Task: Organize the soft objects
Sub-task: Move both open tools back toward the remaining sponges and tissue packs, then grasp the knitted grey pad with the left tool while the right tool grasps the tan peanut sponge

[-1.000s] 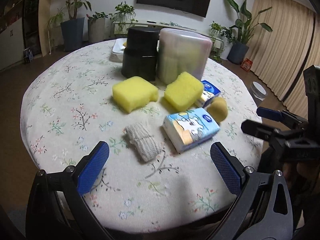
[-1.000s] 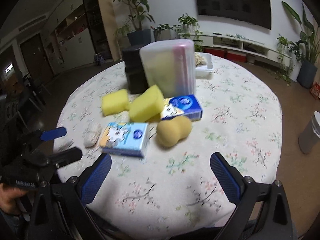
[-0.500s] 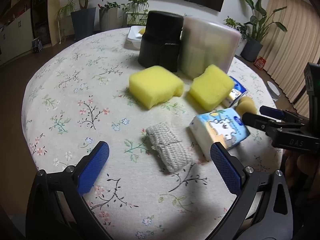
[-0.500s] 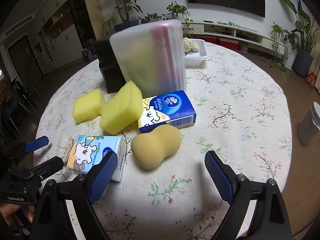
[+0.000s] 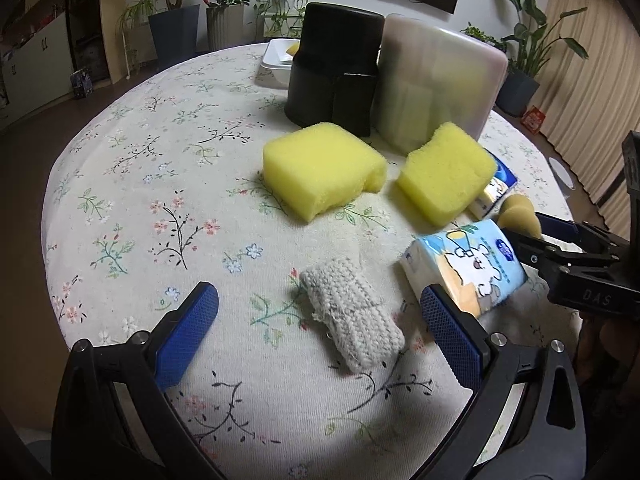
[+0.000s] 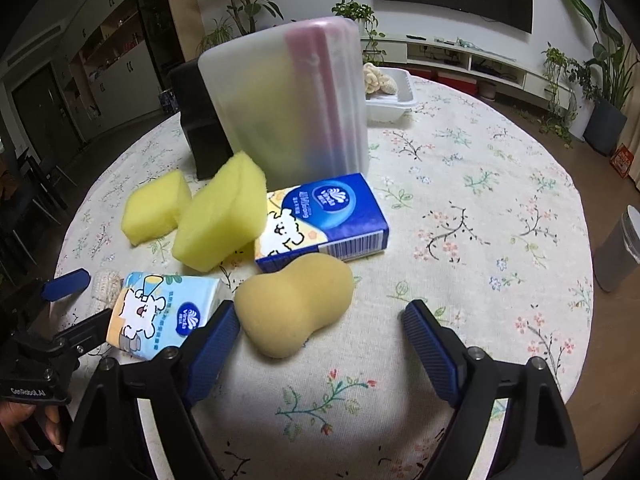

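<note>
- The left gripper (image 5: 319,320) stands with its jaws wide apart at the bottom of the left wrist view. The knitted cloth (image 5: 352,316) lies on the table between its blue pads, touching neither.
- The right gripper (image 6: 320,340) sits at the bottom of the right wrist view. Its jaws are closing, and the tan peanut-shaped sponge (image 6: 296,304) lies between the pads, just beside the left one; whether they touch I cannot tell.
- The light blue tissue pack (image 6: 160,316) lies at lower left of the right wrist view, just beside the tan sponge.
- The dark blue tissue pack (image 6: 324,220) lies at the frame's centre, with one yellow sponge (image 6: 224,220) leaning on it.
- A second yellow sponge (image 5: 324,172) lies flat near the centre of the left wrist view.
- Behind them, in the upper middle, stand a frosted plastic box (image 6: 288,104) and a black container (image 5: 336,68).
- A white tray (image 6: 392,100) sits farther back on the floral tablecloth (image 5: 160,184).
</note>
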Available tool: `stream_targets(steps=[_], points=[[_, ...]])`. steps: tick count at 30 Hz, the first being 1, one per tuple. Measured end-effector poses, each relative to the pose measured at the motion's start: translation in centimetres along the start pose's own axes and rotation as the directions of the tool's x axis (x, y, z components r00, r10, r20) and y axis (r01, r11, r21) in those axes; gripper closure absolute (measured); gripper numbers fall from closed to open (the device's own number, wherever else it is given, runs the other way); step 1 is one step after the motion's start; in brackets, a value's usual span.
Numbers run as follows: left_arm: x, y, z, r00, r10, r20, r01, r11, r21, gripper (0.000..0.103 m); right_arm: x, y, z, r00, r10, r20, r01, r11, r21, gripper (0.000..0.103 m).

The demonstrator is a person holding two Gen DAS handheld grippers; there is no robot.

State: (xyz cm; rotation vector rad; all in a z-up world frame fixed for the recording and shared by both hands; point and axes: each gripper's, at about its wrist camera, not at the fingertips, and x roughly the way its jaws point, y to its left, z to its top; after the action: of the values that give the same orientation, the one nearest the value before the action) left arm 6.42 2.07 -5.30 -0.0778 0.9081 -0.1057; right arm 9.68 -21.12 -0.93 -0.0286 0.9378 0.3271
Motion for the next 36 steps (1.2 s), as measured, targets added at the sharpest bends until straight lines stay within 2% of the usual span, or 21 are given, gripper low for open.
stream_targets(steps=[10,13,15,18,23,26,27,28,29,31,32,33,36], points=[[0.2,-0.9,-0.9,0.995,0.098,-0.001,-0.097,0.994,0.048,0.000,0.5,0.7,-0.2,0.998,-0.058,0.013,0.059,0.996,-0.072,0.019],[0.2,-0.8,-0.8,0.995,0.100,-0.005,-0.100,0.995,0.029,0.000,0.7,1.1,-0.3,0.997,-0.069,0.018,0.070,0.994,-0.082,0.019],[0.2,-0.8,-0.9,0.995,0.105,0.002,-0.105,0.994,0.025,0.000,0.7,1.0,-0.2,0.998,-0.067,0.022,0.068,0.995,-0.079,0.022],[-0.2,-0.8,-1.6,0.993,0.100,0.055,-0.102,0.994,0.025,0.000,0.6,1.2,-0.2,0.998,-0.064,0.027,0.066,0.994,-0.087,0.027],[0.0,-1.0,-0.8,0.994,0.106,-0.011,-0.105,0.994,0.035,0.000,0.5,1.5,-0.3,0.997,-0.068,0.031,0.070,0.993,-0.092,0.029],[0.0,-1.1,-0.7,0.994,0.107,-0.012,-0.106,0.994,0.036,0.002,0.4,1.9,-0.3,0.998,-0.058,0.040,0.062,0.992,-0.112,0.040],[0.0,-1.1,-0.7,0.994,0.106,-0.007,-0.106,0.994,0.038,0.009,0.4,2.1,-0.4,0.998,-0.053,0.043,0.058,0.991,-0.117,0.044],[-0.3,-1.1,-0.7,0.994,0.106,0.005,-0.106,0.994,0.039,0.024,0.4,2.2,-0.4,0.998,-0.052,0.045,0.057,0.991,-0.119,0.045],[-0.4,-1.0,-0.6,0.995,0.103,0.011,-0.103,0.994,0.041,0.033,0.3,2.3,-0.4,0.997,-0.053,0.047,0.059,0.991,-0.120,0.046],[-0.6,-0.9,-0.5,0.995,0.100,0.019,-0.101,0.994,0.041,0.061,0.3,2.3,-0.5,0.998,-0.051,0.049,0.056,0.992,-0.115,0.048],[-0.6,-0.9,-0.5,0.995,0.099,0.022,-0.100,0.994,0.040,0.067,0.3,2.3,-0.5,0.997,-0.050,0.050,0.056,0.992,-0.115,0.049],[-0.7,-0.8,-0.5,0.995,0.096,0.024,-0.097,0.995,0.040,0.078,0.2,2.3,-0.6,0.997,-0.050,0.050,0.056,0.992,-0.114,0.050],[-0.9,-0.6,-0.6,0.996,0.082,0.027,-0.083,0.996,0.032,0.080,0.0,2.3,-0.7,0.997,-0.049,0.054,0.055,0.992,-0.111,0.053]])
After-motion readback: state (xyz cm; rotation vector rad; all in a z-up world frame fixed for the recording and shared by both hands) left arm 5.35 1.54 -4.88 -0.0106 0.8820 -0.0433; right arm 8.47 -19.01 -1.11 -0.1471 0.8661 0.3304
